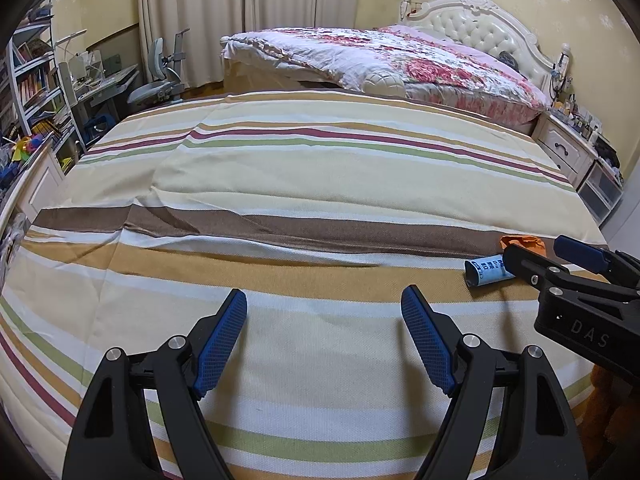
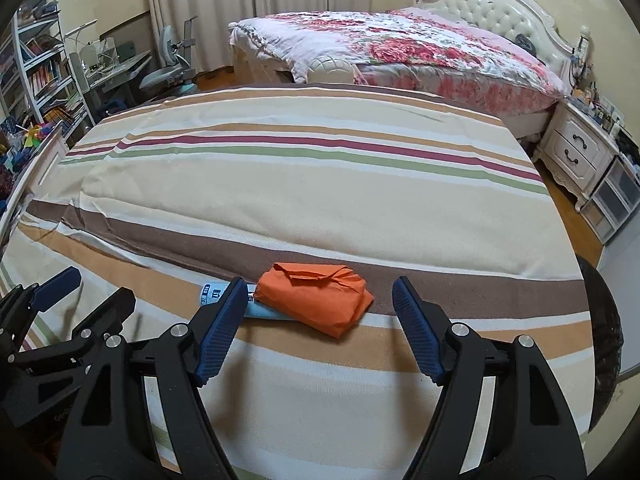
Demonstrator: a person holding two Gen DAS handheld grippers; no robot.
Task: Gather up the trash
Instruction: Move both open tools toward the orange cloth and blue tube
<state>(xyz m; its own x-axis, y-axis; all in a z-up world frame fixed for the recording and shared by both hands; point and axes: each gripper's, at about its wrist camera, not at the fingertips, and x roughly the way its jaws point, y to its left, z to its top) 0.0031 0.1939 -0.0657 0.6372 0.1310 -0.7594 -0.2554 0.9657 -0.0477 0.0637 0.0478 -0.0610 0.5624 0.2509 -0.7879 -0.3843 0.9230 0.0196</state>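
A folded orange wrapper (image 2: 316, 300) lies on the striped bed cover (image 2: 304, 184), resting partly on a light blue tube-shaped packet (image 2: 218, 294) with printed text. My right gripper (image 2: 320, 292) is open, its blue-padded fingers on either side of the orange wrapper, just short of it. In the left wrist view the blue packet (image 1: 486, 271) and a corner of the orange wrapper (image 1: 520, 242) lie at the right, partly hidden by the right gripper (image 1: 540, 250). My left gripper (image 1: 324, 300) is open and empty over the cover, left of the trash.
A second bed with a floral quilt (image 2: 400, 48) stands behind. A white nightstand (image 2: 576, 152) is at the right, a desk, chair (image 2: 168, 68) and bookshelves (image 2: 36, 64) at the left. A dark round object (image 2: 604, 336) sits at the bed's right edge.
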